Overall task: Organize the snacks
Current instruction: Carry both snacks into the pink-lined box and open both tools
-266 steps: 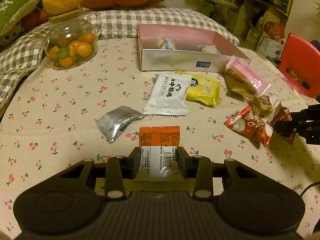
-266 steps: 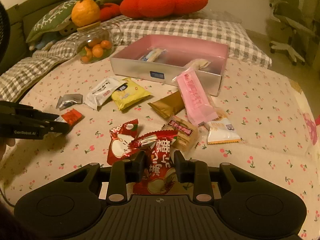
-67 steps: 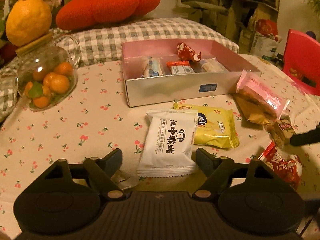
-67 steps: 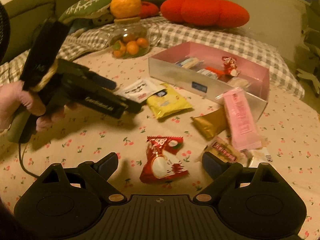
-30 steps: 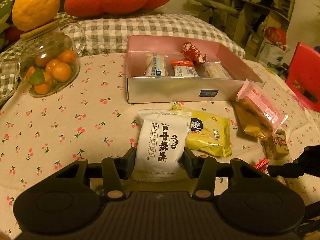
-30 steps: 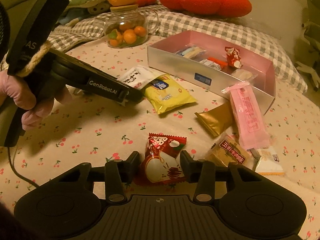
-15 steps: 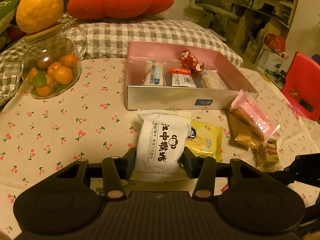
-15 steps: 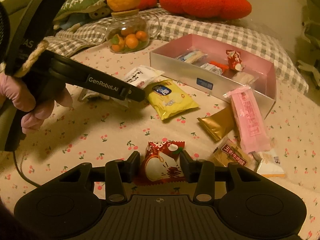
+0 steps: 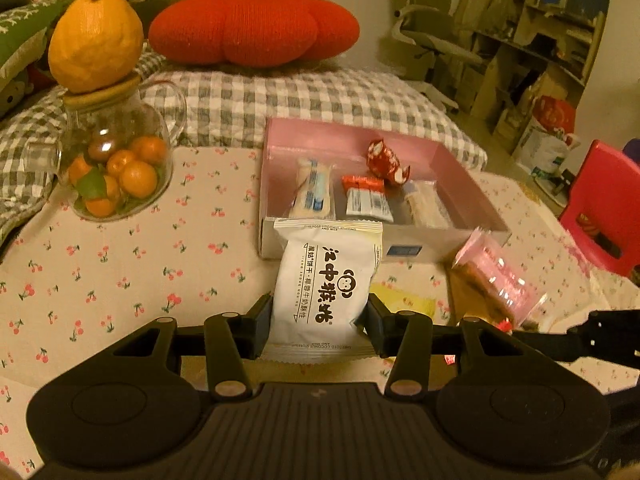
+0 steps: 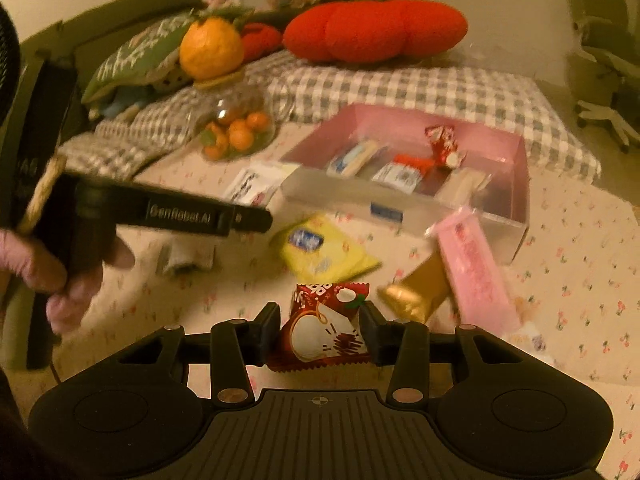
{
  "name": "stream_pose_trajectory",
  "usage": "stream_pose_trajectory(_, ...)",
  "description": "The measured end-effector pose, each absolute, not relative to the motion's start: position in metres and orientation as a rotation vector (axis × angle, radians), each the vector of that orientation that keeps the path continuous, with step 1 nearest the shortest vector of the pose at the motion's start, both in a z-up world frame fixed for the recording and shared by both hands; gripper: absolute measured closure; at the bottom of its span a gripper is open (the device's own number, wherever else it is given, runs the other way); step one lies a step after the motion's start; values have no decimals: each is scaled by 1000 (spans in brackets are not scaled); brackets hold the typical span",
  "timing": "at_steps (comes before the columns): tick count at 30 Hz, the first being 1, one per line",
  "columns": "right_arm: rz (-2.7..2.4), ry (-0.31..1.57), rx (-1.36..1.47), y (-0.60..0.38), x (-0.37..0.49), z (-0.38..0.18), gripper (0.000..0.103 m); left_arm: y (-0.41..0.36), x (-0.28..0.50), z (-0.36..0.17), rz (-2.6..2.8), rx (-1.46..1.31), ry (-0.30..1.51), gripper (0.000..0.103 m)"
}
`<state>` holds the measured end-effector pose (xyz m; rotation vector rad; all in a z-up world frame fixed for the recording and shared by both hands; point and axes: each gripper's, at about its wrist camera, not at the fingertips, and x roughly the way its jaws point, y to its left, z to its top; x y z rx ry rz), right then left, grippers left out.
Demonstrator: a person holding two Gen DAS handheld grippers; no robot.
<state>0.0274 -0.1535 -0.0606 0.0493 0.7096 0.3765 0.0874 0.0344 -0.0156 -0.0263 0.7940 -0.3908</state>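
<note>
My left gripper [image 9: 320, 316] is shut on a white snack packet [image 9: 326, 288] with black characters, held up off the cloth in front of the pink box [image 9: 276, 240]. Inside that box lie a pale bar [image 9: 314, 192], an orange-and-white packet [image 9: 366, 198], a red sweet packet [image 9: 386, 160] and a clear-wrapped piece [image 9: 426, 204]. My right gripper [image 10: 320, 330] is shut on a red-and-white snack packet [image 10: 320, 332], lifted above the table. In the right wrist view the left gripper [image 10: 256, 218] shows from the side, with a hand [image 10: 44, 268] on its handle.
On the cherry-print cloth lie a yellow packet [image 10: 320, 254], a gold bar [image 10: 416, 292], a long pink packet [image 10: 472, 276] and a silver wrapper [image 10: 184, 256]. A glass jar of small oranges [image 9: 114, 172] with a big citrus [image 9: 94, 42] on top stands at the left. A red chair [image 9: 604, 220] is at the right.
Both grippers have risen from the cloth with their packets. The white packet now hangs in front of the pink box wall, and the red packet is off the table.
</note>
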Motion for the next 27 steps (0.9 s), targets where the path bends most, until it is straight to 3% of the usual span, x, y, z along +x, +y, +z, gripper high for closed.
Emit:
stream_pose_trajectory(13, 281, 640, 186, -175, 71, -33, 61, 23, 102, 1, -340, -80, 759, 58)
stream_pose_trajectory(27, 108, 639, 355, -228, 128, -50, 61, 2, 128, -3, -305, -151, 783, 58)
